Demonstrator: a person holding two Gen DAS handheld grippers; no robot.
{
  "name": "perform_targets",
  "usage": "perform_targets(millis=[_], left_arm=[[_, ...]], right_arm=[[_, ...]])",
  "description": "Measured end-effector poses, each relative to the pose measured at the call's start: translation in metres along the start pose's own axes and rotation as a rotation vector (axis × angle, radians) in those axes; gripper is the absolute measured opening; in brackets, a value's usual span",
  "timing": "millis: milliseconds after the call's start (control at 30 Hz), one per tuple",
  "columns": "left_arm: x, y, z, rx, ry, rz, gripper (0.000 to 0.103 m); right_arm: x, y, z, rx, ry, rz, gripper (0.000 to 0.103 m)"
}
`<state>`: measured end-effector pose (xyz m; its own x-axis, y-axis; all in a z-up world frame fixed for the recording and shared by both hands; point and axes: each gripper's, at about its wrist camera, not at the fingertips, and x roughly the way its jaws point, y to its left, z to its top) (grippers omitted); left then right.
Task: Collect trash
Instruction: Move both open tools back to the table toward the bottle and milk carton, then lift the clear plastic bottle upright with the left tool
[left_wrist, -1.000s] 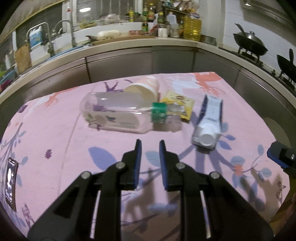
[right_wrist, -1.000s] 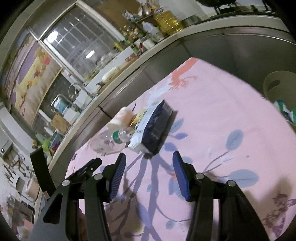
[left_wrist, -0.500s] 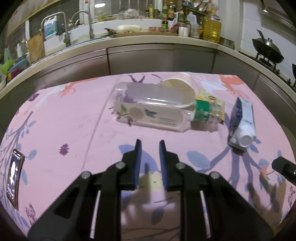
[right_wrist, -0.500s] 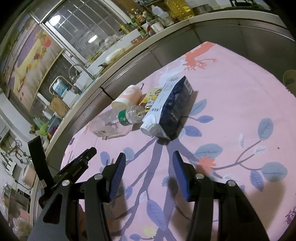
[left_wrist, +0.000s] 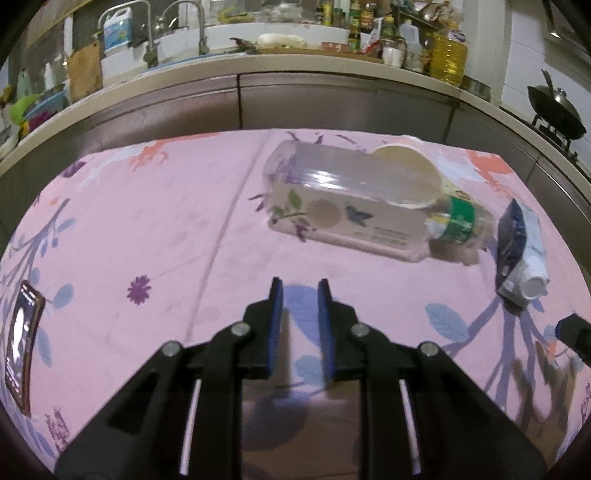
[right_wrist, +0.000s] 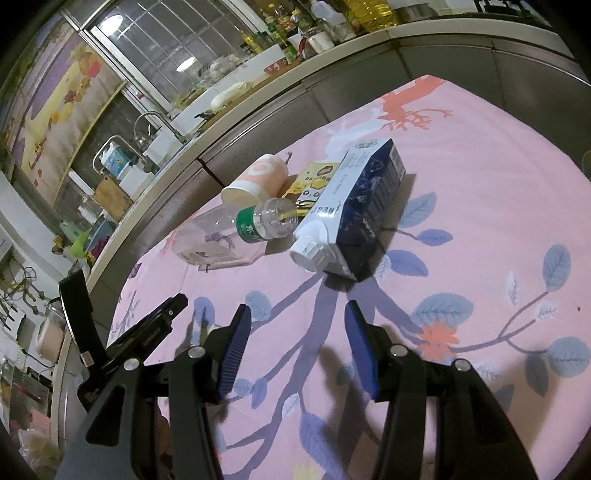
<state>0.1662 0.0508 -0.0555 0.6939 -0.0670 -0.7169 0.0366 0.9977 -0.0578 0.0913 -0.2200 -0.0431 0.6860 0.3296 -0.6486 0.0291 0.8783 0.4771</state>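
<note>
lying on its side near the tabletop's far edge, the clear plastic bottle (left_wrist: 354, 210) looks empty, light, slick and crushable; its green-banded neck seems the surest hold. a paper cup (right_wrist: 255, 179), yellow packet (right_wrist: 314, 182) and carton (right_wrist: 354, 218) crowd it, the packet half hidden. left gripper (left_wrist: 300, 291) jaws narrowly apart, right gripper (right_wrist: 297, 314) jaws wider, both empty.

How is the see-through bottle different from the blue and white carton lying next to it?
The plastic bottle is clear, so the flowery cloth shows through it; the carton is solid navy and white. The bottle is rounded with a green band at its neck; the carton is boxy with flat sides. The bottle looks capless at its mouth; the carton has a white screw cap on. Both lie on their sides on the pink tablecloth, untouched by either gripper.
</note>
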Motion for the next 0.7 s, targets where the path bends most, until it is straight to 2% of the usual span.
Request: perform_targets(millis=[167, 400, 567, 700], left_arm=[[0.016, 0.013, -0.006, -0.030, 0.039, 0.002, 0.018], [0.017, 0.014, -0.011, -0.028, 0.023, -0.017, 0.018], [0.016, 0.015, -0.014, -0.035, 0.013, -0.059, 0.018], [0.017, 0.022, -0.012, -0.073, 0.012, -0.101, 0.018]], right_arm=[[0.002, -0.001, 0.009, -0.010, -0.021, -0.025, 0.051], [0.006, -0.008, 0.028, 0.010, -0.056, -0.062, 0.051], [0.010, 0.015, 0.037, -0.089, -0.080, -0.055, 0.051], [0.029, 0.035, 0.052, -0.168, -0.023, -0.008, 0.051]])
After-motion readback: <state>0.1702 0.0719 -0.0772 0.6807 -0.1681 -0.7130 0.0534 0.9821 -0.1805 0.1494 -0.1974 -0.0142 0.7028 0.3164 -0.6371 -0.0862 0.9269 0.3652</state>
